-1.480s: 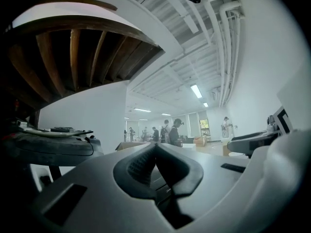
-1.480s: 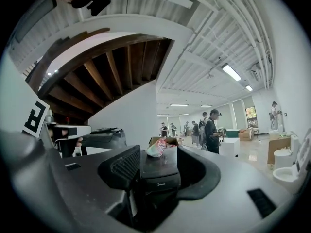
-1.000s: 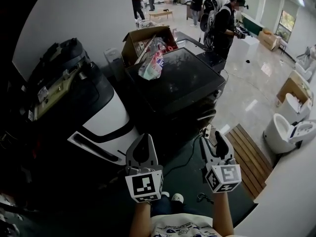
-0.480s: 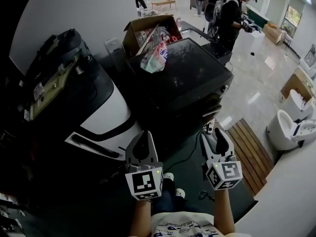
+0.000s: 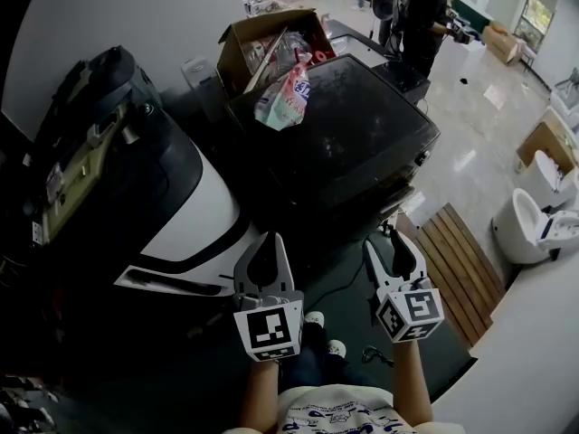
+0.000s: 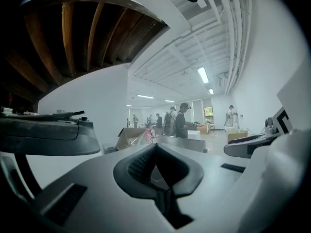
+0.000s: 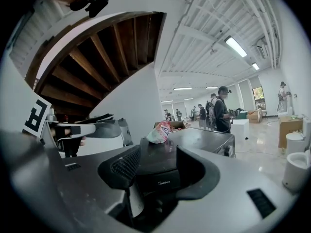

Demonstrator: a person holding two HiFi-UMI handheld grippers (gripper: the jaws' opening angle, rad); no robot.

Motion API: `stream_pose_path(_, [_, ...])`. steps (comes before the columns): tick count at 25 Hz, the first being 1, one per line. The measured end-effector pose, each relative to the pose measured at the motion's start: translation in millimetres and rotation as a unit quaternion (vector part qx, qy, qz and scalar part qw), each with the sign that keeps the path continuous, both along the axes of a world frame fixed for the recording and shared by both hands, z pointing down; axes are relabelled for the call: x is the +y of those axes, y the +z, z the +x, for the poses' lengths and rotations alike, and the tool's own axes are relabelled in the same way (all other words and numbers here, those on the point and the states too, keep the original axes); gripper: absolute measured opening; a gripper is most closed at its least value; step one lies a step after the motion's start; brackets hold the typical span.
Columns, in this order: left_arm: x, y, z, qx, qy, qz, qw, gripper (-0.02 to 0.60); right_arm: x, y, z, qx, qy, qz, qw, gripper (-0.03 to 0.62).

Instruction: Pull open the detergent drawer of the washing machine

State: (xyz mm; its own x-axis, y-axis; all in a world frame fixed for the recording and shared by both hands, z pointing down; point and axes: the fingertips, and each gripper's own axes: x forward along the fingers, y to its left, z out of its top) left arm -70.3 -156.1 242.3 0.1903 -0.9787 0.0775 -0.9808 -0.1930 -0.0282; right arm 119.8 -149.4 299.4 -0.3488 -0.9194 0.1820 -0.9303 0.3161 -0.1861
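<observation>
The black washing machine (image 5: 348,147) stands ahead of me, with a colourful detergent pouch (image 5: 282,98) lying on its lid. In the right gripper view its dark face with a small brand label (image 7: 164,179) shows between the jaws, and a knob (image 7: 226,151) is on the panel to the right. I cannot make out the detergent drawer. My left gripper (image 5: 269,240) hangs short of the machine's near corner, its jaws meeting at the tips (image 6: 155,147) with nothing in them. My right gripper (image 5: 386,242) is open and empty (image 7: 158,152), also short of the machine.
A white and black appliance (image 5: 194,215) fills the left side. An open cardboard box (image 5: 267,43) sits behind the washer. A wooden slat mat (image 5: 461,260) and a white toilet (image 5: 529,229) are at the right. People stand at the back of the room (image 5: 421,16).
The washing machine has drawn a little nearer and both grippers sit slightly higher in the head view. Neither gripper's jaws have changed.
</observation>
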Motion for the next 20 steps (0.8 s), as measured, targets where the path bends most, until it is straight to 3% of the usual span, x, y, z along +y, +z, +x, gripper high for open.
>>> stream_pose_path(9, [-41.4,37.5,-2.7,-0.019,0.019,-0.029,0.9992,0.014,-32.6,50.0,-11.5,-0.048,0.003,-0.041,0.998,0.235])
stream_pose_path(12, [-49.4,52.7,-5.1,-0.047,0.028,-0.060,0.9967,0.014,-40.1,66.7,-14.6,-0.064,0.002,-0.051,0.997,0.235])
stream_pose_path(20, [-68.5,80.0,-4.1,-0.074,0.044,-0.076,0.9933,0.014,-53.8,105.4,-24.3,-0.147,-0.005,-0.069,0.987,0.233])
